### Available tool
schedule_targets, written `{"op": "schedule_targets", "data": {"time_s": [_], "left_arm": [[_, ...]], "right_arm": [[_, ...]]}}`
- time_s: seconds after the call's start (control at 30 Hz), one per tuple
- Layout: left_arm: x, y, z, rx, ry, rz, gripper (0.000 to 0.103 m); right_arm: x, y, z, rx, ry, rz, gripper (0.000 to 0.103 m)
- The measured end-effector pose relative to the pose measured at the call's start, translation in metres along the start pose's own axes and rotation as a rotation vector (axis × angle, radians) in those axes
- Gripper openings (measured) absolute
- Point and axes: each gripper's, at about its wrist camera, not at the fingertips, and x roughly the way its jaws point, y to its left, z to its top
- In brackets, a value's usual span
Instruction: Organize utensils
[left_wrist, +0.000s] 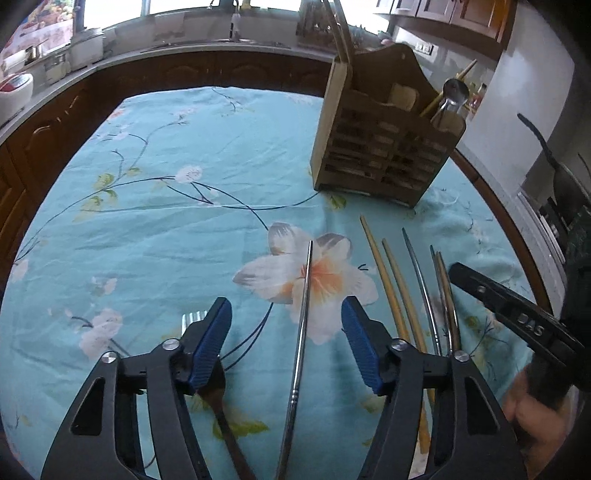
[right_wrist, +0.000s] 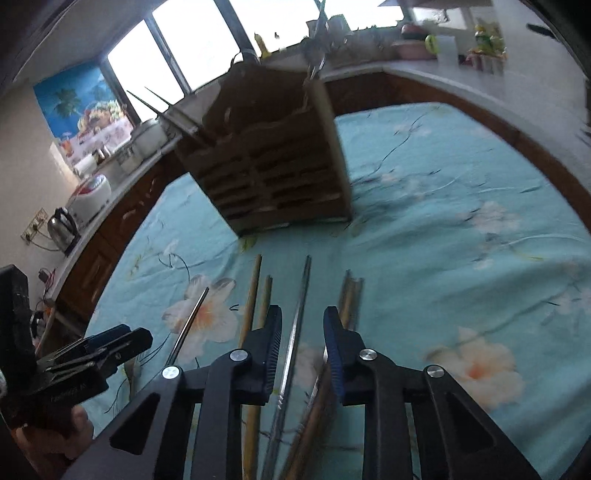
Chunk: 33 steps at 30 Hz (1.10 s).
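Observation:
A wooden utensil caddy stands on the floral tablecloth, holding a spoon and chopsticks; it also shows in the right wrist view. My left gripper is open, its jaws on either side of a metal chopstick lying on the cloth. A fork lies under its left finger. Two wooden chopsticks and more metal ones lie to the right. My right gripper is open over a metal chopstick, with wooden chopsticks beside it.
The table has a teal floral cloth. A counter with jars and a rice cooker and a kettle curves around behind. The right gripper shows at the right edge of the left wrist view.

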Motion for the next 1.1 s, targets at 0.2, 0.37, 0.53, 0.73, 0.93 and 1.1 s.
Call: {"op": "schedule_targets", "data": {"time_s": [0.2, 0.37, 0.53, 0.73, 0.93, 1.1], "left_arm": [[0.020, -0.005, 0.012, 0.032, 0.038, 0.001, 0.051], [0.044, -0.010, 0.021, 0.055, 0.094, -0.018, 0.041], [0.054, -0.022, 0.024, 0.111, 0.078, 0.035, 0.035], [0.058, -0.030, 0.024, 0.162, 0.077, 0.048, 0.005], [0.047, -0.018, 0.026, 0.090, 0.078, -0.032, 0.004], [0.013, -0.009, 0.028, 0.037, 0.023, -0.105, 0.004]], "right_arm": [[0.032, 0.005, 0.009, -0.017, 0.052, -0.024, 0.022], [0.051, 0.007, 0.020, -0.055, 0.076, -0.067, 0.020], [0.061, 0.018, 0.028, -0.141, 0.096, -0.110, 0.020], [0.060, 0.024, 0.024, -0.210, 0.083, -0.161, 0.009], [0.049, 0.012, 0.024, -0.121, 0.089, -0.078, 0.006], [0.015, 0.007, 0.026, -0.061, 0.043, -0.003, 0.005]]}}
